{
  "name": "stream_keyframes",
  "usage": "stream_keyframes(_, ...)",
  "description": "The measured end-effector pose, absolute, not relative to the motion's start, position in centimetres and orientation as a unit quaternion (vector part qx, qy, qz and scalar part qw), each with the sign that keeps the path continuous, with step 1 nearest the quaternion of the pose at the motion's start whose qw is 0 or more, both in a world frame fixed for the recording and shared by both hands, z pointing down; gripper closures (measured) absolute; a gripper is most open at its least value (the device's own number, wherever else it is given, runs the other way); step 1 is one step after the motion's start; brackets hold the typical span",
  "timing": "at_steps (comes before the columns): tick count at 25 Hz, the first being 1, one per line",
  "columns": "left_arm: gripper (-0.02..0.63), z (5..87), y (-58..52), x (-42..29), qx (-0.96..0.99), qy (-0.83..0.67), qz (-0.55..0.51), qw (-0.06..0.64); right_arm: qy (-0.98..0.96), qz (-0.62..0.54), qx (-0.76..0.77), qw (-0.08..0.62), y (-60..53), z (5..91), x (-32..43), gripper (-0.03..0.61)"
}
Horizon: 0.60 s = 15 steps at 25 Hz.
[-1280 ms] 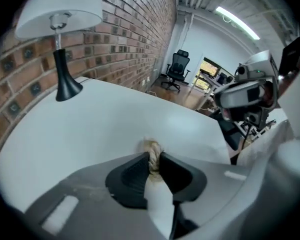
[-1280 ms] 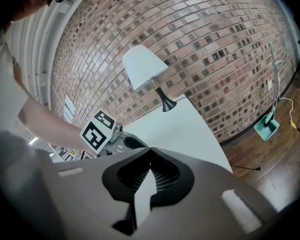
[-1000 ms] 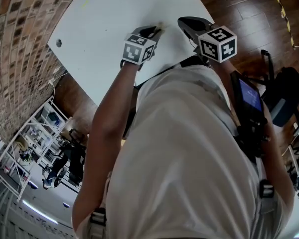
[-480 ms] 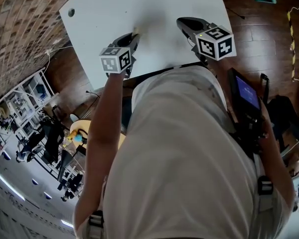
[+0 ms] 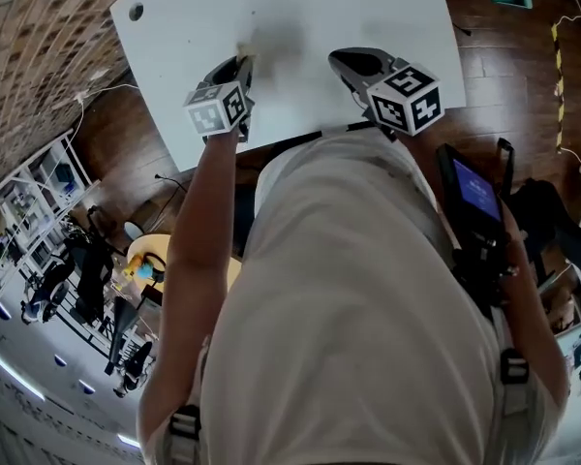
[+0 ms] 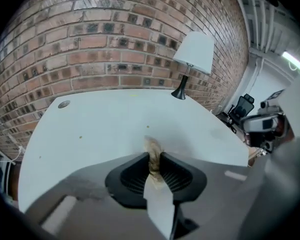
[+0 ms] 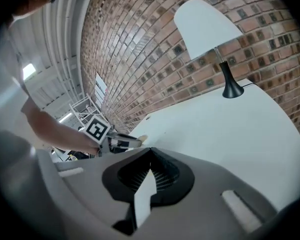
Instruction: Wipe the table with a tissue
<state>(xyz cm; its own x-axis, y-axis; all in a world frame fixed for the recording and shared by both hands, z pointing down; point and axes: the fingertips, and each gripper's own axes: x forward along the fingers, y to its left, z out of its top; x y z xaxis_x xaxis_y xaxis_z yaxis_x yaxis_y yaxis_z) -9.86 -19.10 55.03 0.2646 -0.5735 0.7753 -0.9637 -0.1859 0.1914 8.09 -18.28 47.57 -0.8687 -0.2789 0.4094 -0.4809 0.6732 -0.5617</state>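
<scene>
Directly ahead of a person in a pale shirt (image 5: 368, 289) lies a white counter (image 5: 300, 8) beside a brick wall (image 6: 115, 44). The left gripper (image 5: 240, 66) has its jaws clamped on a crumpled, brown-stained tissue (image 6: 153, 148), whose tip pokes out low over the counter. The right gripper (image 5: 349, 61) hovers just beside it, jaws pressed together with nothing between them. A white-shaded lamp (image 6: 192, 54) stands at the counter's far edge.
</scene>
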Motion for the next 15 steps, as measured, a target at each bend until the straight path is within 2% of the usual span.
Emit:
stream_keyframes(5,0.540,54.7,-23.6,-9.6,0.733,-0.514,0.324,0.304,-0.884,0.367,0.247,0.154,-16.2,49.0,8.6,0.569)
stream_keyframes(10,0.540,56.0,-24.9,-1.7,0.805,-0.388,0.381,0.237,-0.860,0.384,0.305,0.140,-15.6,49.5,11.9,0.569)
stream_keyframes(15,0.540,57.4,-25.9,6.0,0.824,-0.323,0.430,0.178,-0.840,0.400,0.339,0.137,-14.2,50.2,15.1,0.569)
